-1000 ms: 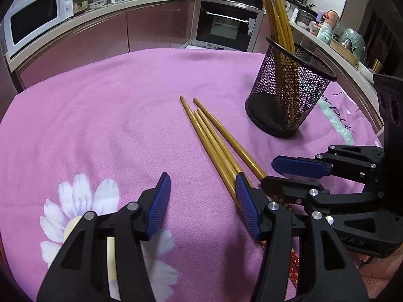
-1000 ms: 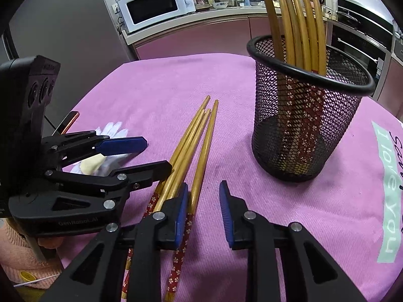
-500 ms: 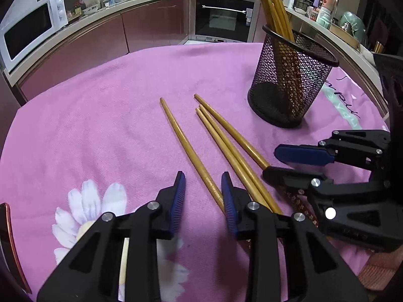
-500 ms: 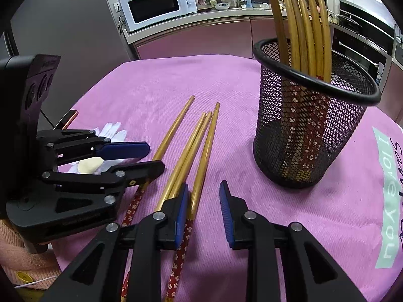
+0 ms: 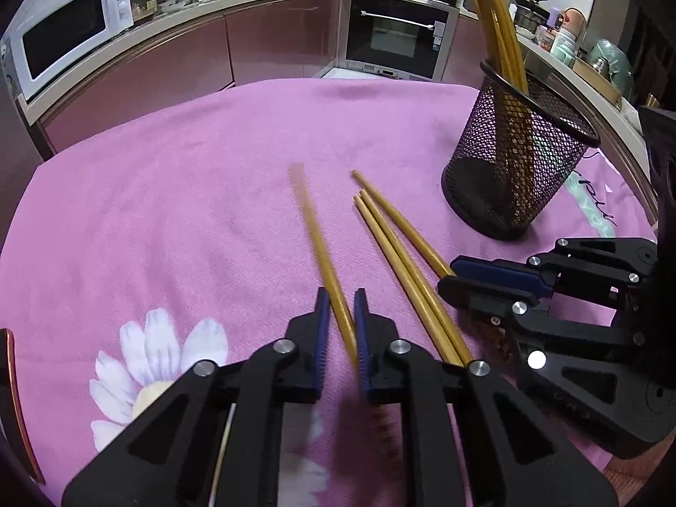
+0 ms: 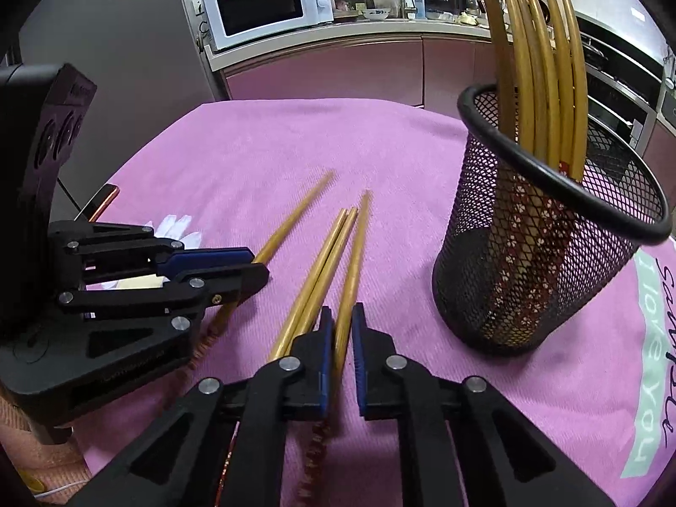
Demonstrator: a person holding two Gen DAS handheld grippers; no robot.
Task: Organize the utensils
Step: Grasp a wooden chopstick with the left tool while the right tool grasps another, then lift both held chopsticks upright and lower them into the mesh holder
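Both grippers have just closed: the left gripper (image 5: 339,325) now pinches one chopstick (image 5: 321,249), swung apart from the rest, and the right gripper (image 6: 341,338) pinches the outermost one (image 6: 352,262). Two more (image 6: 323,270) lie between them on the cloth (image 5: 169,211). Each takes a single stick, likely to drop into the nearby mesh cup (image 6: 549,262), which already holds several

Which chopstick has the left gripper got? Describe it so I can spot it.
Start at the black mesh holder on the pink cloth; four loose chopsticks lie beside it. The left gripper has just closed on the chopstick farthest from the holder, the one splayed apart from the other three.
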